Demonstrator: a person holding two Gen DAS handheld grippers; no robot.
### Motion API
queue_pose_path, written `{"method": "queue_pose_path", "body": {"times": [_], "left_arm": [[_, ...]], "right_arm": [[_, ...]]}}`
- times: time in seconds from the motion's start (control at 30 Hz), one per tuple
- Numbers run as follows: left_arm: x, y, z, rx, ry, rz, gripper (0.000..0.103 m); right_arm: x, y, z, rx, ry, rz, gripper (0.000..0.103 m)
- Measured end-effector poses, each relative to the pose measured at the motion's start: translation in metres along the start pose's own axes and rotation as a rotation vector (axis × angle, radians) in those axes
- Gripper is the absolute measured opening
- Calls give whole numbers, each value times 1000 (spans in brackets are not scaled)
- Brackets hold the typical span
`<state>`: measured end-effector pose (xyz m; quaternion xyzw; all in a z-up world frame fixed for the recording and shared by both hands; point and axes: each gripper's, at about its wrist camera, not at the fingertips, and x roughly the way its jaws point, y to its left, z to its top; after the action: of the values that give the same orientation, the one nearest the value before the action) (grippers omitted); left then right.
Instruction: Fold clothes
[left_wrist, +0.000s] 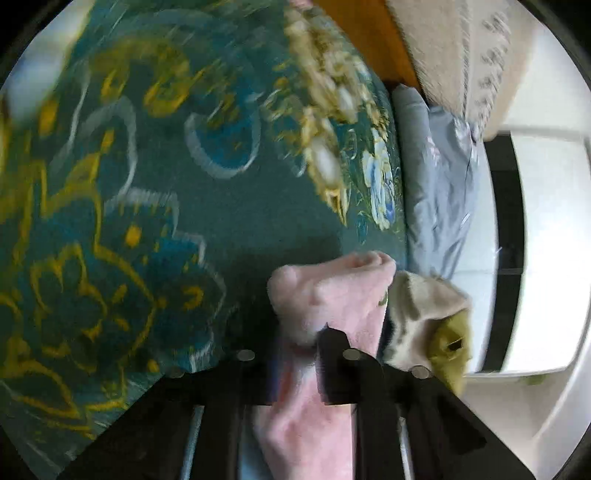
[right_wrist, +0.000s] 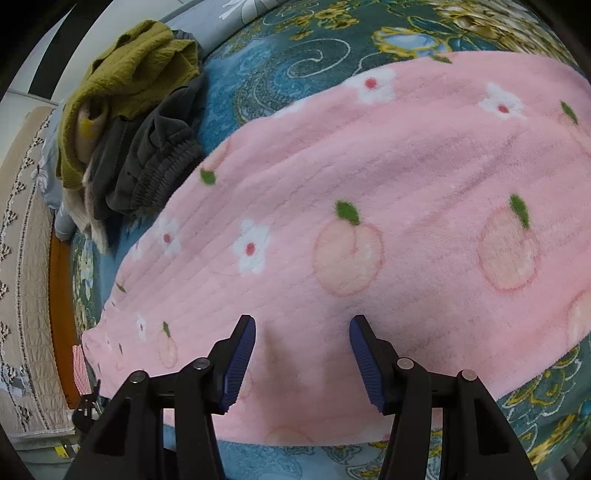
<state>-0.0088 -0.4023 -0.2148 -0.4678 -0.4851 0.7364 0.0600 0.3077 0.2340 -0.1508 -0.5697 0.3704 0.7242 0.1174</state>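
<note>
The left hand-held gripper (left_wrist: 295, 354) is turned sideways above the bed, so in its view the bed stands on edge and the picture is smeared by motion. Its two black fingers (left_wrist: 332, 365) are closed together on a bunch of the pink fleece garment (left_wrist: 332, 295), which comes up between them and ends in a rounded fold just past the tips. Right next to this fold lies a pale cream cloth (left_wrist: 424, 306) with something yellow-green (left_wrist: 452, 343) beside it.

The right hand-held gripper (right_wrist: 302, 363) is held low and level, pointing across the same pink fleece garment (right_wrist: 388, 206). Its fingers with blue ribbed pads (right_wrist: 240, 363) stand wide apart and hold nothing; they are just above the near part of the fabric, and I cannot tell if the tips touch it. The garment lies spread flat on the bed, with a print of peaches, green leaves and white flowers.

The bed is covered by a teal bedspread (right_wrist: 266, 74) with yellow and blue flower ornaments. At its far left side, in the right wrist view, there is a pile of unfolded clothes: an olive-green garment (right_wrist: 133, 59) on top and a dark grey garment (right_wrist: 155, 166) with an elastic band under it, just beside the edge of the pink one. A light blue-grey sheet (left_wrist: 439, 177) shows at the border of the bed. Beyond it are an orange wooden frame (right_wrist: 61, 302), a beige quilted cover (right_wrist: 26, 295) with a dark zigzag pattern, and a white wall with a dark band (left_wrist: 509, 229).
</note>
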Motion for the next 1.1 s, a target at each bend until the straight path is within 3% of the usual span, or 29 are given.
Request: {"method": "queue_pose_path", "body": {"times": [0.1, 0.13, 0.17, 0.23, 0.3, 0.37, 0.5, 0.73, 0.87, 0.97, 1.1], "left_arm": [[-32, -30, -2, 122, -93, -103, 12], [-36, -34, -3, 168, -109, -67, 13], [-27, -28, -2, 175, -79, 16, 13], [-6, 6, 3, 75, 5, 145, 13], [-4, 31, 3, -45, 7, 93, 13], [-8, 35, 0, -81, -6, 66, 14], [-6, 22, 1, -40, 3, 102, 14], [-4, 19, -1, -14, 16, 128, 15], [-5, 19, 1, -26, 21, 126, 15], [-4, 15, 1, -10, 31, 135, 15], [-3, 13, 2, 4, 44, 135, 15]], "right_arm": [[1, -4, 0, 4, 2, 3, 56], [4, -2, 0, 8, 3, 1, 56], [5, -1, 0, 10, 4, -3, 56], [6, 1, 3, 5, 4, -2, 58], [6, 6, 5, -11, -3, 14, 58], [7, 10, 8, -26, -10, 29, 58], [8, 20, 12, -57, -24, 61, 58], [43, 126, 33, -266, 27, 205, 58], [65, 211, 36, -533, 24, 235, 58], [83, 264, 21, -812, 58, 185, 58], [105, 304, -7, -1105, 91, 115, 58]]}}
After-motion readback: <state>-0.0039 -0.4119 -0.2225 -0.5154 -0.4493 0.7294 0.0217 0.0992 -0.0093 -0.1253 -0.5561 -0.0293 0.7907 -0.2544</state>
